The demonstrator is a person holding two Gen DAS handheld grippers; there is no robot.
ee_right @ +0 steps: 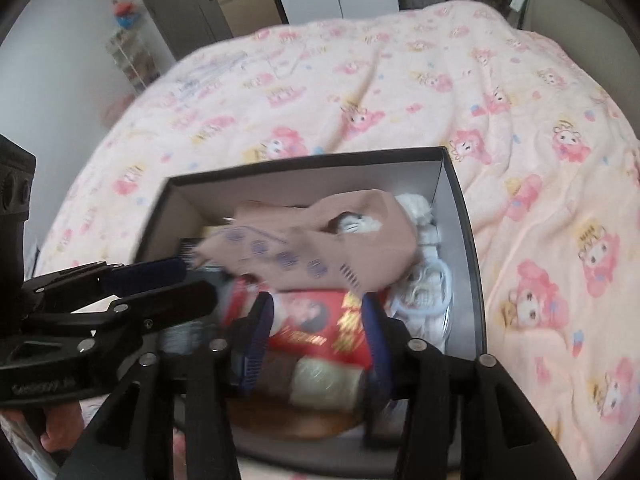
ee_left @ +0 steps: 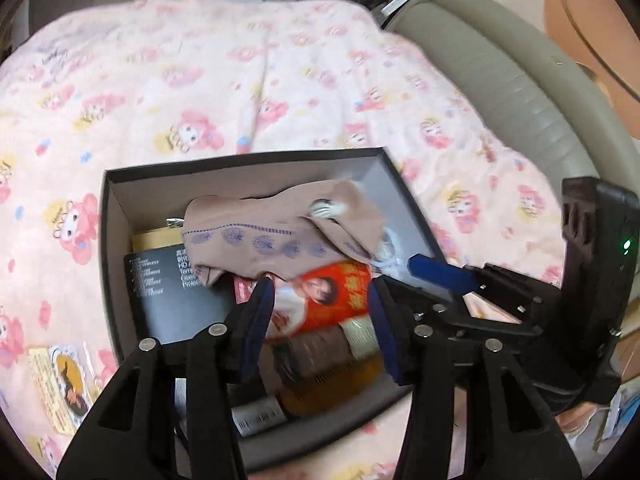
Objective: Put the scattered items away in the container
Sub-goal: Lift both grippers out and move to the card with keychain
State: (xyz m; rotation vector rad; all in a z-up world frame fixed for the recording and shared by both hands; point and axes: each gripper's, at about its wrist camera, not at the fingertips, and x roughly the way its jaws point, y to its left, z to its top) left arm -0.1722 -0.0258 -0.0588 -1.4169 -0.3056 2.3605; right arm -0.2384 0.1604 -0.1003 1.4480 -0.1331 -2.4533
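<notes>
Where blurred — perhaps a cabinet (ee_right: 180, 4) — pink bedspread (ee_left: 248, 80).

Sock (ee_left: 280, 236) lies atop can (ee_left: 320, 300) inside box (ee_left: 116, 216).

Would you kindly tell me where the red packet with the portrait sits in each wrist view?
Left wrist: red packet lies low centre, inside the black box, framed by the open left claw.
Right wrist: red packet low centre, between the open right claw.
Shared landmark: the tan sock just beyond it.
</notes>
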